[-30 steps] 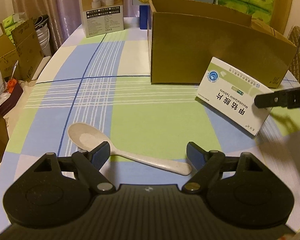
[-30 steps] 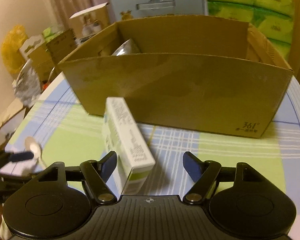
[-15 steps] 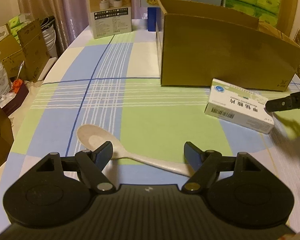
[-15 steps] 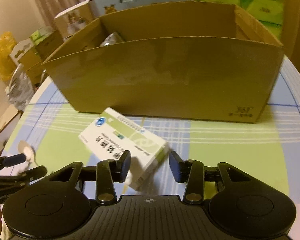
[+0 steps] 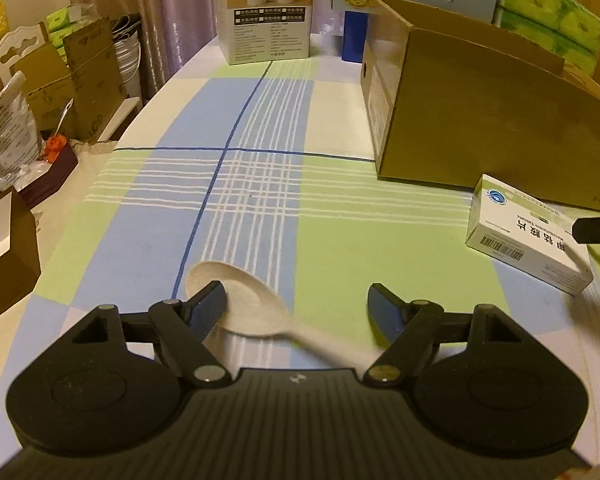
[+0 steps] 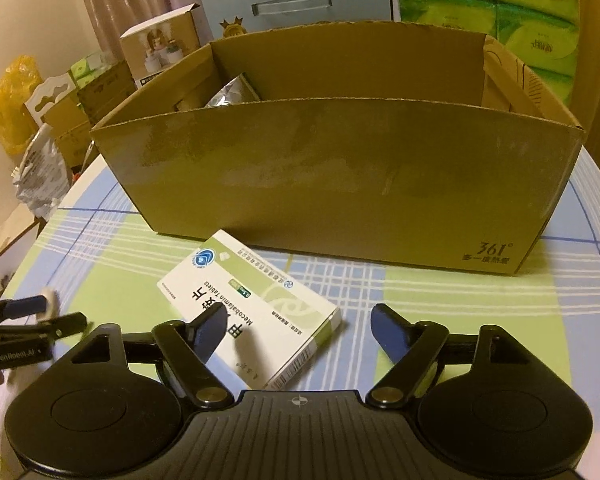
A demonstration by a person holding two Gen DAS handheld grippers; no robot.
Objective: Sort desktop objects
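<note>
My left hand-held gripper [image 5: 298,304] was spread wide, holding nothing, low over the checked blue, green and white cloth on the worktop [image 5: 380,248]. The cream plastic spoon [image 5: 240,300] lay flat on the cloth between its fingers, bowl close to the left finger, handle blurred and running toward the right finger; could not tell if anything touched. My right hand-held gripper [image 6: 298,326] was also spread wide, gripping nothing. The white and green cardboard tablet box [image 6: 252,308] lay flat on the cloth under and just ahead of it, printed face up, the left finger over its near corner and the right finger clear of it. In the left wrist view the same tablet box [image 5: 528,236] sat far right, just in front of the open brown corrugated cardboard carton [image 5: 480,112]. The carton [image 6: 340,184] stood upright just behind the tablet box, with a silvery foil pack [image 6: 232,94] showing inside at its left end. Green tissue packs [image 6: 500,8] were stacked behind the carton.
</note>
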